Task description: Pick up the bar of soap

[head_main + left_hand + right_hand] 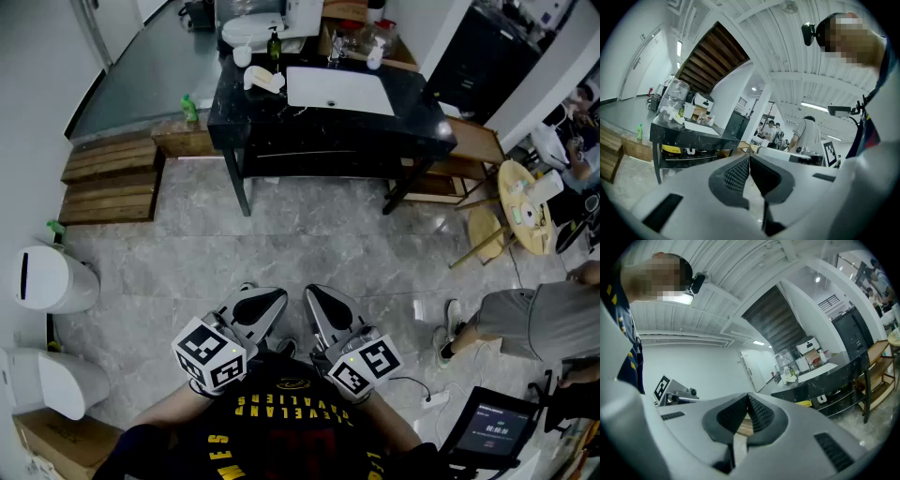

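Jaws together, empty, on left gripper, right gripper, open floor ahead to vanity edge

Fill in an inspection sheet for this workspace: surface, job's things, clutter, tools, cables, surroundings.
Surface: black counter with white basin, across the grey floor.
Job's things: pale lump left of the basin, possibly the soap; too small to tell.
Clutter: bottle and cup behind the lump.
Tools: left tool and right tool shut, empty, far from the counter.
Cables: power strip with cable on the floor, right.
Surroundings: wooden steps, white bin, a person at right.
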`<state>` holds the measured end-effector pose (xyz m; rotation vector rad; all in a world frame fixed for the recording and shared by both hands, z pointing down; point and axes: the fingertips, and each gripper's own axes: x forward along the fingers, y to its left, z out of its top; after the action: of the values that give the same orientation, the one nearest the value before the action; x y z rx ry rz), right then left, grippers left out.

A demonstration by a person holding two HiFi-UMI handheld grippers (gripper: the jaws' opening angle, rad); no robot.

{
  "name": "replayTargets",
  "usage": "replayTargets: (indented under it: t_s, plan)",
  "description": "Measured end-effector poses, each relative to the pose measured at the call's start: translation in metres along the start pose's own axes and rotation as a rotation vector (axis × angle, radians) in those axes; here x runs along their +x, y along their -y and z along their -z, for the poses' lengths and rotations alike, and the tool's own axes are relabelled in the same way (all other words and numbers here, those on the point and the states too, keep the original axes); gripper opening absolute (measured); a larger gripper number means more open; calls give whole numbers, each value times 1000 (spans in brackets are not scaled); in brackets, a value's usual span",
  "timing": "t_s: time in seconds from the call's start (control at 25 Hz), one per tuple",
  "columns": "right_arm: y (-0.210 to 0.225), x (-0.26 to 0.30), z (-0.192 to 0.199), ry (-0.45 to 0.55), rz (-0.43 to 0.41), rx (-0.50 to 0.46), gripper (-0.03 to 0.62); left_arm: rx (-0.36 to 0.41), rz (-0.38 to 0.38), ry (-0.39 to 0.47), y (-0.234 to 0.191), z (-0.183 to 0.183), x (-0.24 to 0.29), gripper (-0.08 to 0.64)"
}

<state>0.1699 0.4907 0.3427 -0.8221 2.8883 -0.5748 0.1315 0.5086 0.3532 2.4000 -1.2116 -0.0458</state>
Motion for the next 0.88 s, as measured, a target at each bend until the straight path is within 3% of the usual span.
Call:
replayTargets:
  t_s: [0.52, 0.88]
  plan:
    - [22, 54, 0, -23, 21, 12, 17, -11, 17, -19, -50, -18, 17, 14]
    - [66, 157, -20, -28, 65, 39, 18, -2, 39, -19, -146, -70, 46, 15]
